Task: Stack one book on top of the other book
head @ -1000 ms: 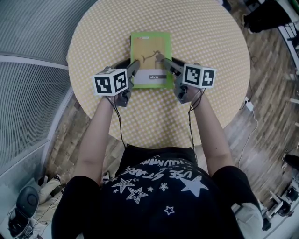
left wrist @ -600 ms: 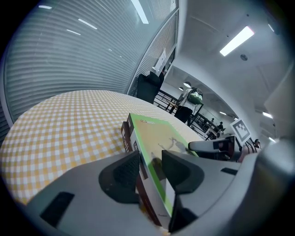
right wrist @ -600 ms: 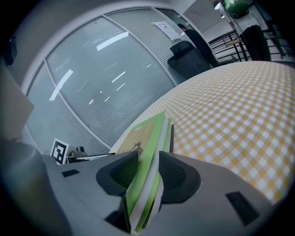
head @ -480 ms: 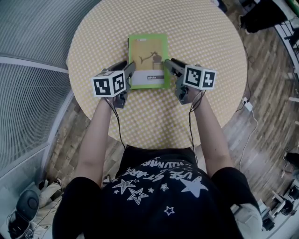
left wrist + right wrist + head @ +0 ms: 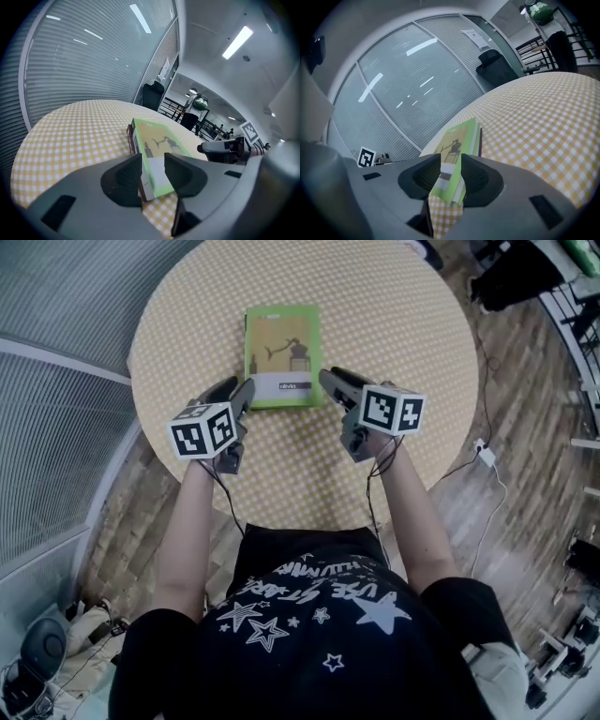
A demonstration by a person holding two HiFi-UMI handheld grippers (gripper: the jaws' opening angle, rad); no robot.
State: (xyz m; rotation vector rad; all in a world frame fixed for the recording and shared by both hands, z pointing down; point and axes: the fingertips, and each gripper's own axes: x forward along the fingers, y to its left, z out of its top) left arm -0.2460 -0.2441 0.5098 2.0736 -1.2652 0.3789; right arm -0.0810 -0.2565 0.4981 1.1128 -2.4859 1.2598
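Note:
A green book [image 5: 281, 354] lies on top of a dark book on the round table [image 5: 412, 324] with its yellow checked cloth. The dark book's edge [image 5: 131, 139] shows under the green cover [image 5: 157, 147], and its edge [image 5: 480, 140] shows again in the right gripper view beside the green book [image 5: 457, 143]. My left gripper [image 5: 237, 388] hovers at the stack's near left corner, and my right gripper [image 5: 328, 381] at its near right corner. Both are open with nothing between the jaws. Seen past my left gripper [image 5: 152, 173] and my right gripper [image 5: 451, 176], the stack lies farther out.
The table's edge runs close in front of the person's body. A ribbed glass wall [image 5: 56, 352] stands to the left. Wooden floor with a cable and a plug [image 5: 486, 456] lies to the right. Dark chairs [image 5: 152, 96] stand beyond the table.
Both grippers have drawn back from the stack's sides toward the person and lifted a little. The books have stayed in place, one on the other.

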